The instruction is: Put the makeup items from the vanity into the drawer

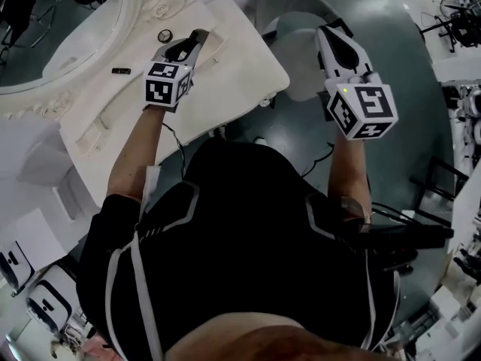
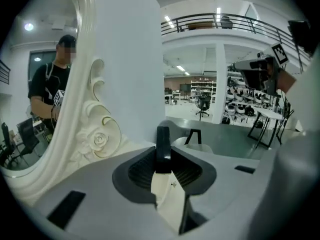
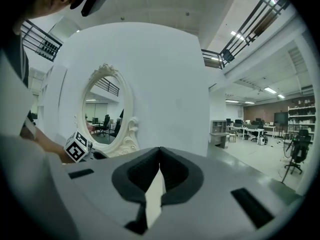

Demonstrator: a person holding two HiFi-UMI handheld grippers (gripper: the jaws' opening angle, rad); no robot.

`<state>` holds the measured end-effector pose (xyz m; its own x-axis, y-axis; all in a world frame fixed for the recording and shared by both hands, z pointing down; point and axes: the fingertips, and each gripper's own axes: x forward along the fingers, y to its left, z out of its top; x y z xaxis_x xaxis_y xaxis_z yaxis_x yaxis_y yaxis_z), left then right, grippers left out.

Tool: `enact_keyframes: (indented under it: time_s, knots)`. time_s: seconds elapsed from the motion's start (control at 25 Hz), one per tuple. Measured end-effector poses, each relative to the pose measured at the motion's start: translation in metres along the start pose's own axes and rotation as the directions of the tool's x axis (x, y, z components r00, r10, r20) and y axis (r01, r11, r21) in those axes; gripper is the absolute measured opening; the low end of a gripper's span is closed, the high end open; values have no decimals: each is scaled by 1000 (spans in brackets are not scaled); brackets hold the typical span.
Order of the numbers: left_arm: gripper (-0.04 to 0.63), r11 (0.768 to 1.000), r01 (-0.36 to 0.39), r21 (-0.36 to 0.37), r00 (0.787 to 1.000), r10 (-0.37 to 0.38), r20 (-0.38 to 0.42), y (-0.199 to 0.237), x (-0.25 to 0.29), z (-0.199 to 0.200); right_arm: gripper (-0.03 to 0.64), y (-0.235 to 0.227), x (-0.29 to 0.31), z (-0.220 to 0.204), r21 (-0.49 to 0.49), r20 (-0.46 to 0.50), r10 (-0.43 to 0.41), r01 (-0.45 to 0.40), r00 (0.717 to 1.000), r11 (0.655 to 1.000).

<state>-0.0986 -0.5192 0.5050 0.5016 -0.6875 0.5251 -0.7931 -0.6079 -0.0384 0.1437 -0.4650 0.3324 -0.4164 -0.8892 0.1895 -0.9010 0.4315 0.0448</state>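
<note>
- The left tongs (image 2: 163,159) grip a slim black makeup stick (image 2: 163,138). It stands upright between the pads, above the white bench (image 1: 240,74) and beside the carved mirror frame (image 2: 95,134).
- The right tongs (image 3: 160,160) are closed on nothing and hang off the bench, over the grey floor (image 1: 391,21).
- A small round compact (image 1: 164,35) and a second dark stick (image 1: 121,71) lie on the bench near the mirror base.
- The step in hand is probably carrying the gripped stick to the drawer. No view shows an open drawer, so the operator confirms it is open first; the free right tongs suit that pull.
- The stick is thin and may pivot. A firm grip and a low release inside the drawer are advised.
</note>
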Motion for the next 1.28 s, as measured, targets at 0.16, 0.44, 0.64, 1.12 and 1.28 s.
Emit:
enact_keyframes:
  time_s: [0.16,0.44,0.64,1.12,1.28]
  knots:
    - [94,999,42,14,997,-41,-71,8,30,-25,5,-3,5,-11,10,-36,-49,50,998,999]
    - [94,989,137,61,977,-125,-173,7,80,-54,5,-7,5,-32,33,-97,-123,126,988,991]
    - [94,985,157,70,953,-133,-272,11,108,-83,5,-14,-8,-45,38,-138,-184,191,973,981]
    - [94,969,212,123,915,-153,-373,2,136,-107,5,-26,-39,-57,47,-178,-289,302,941,952]
    - [94,964,232,129,911,-169,-377,-1,135,-106,5,-30,-43,-55,49,-178,-297,310,938,950]
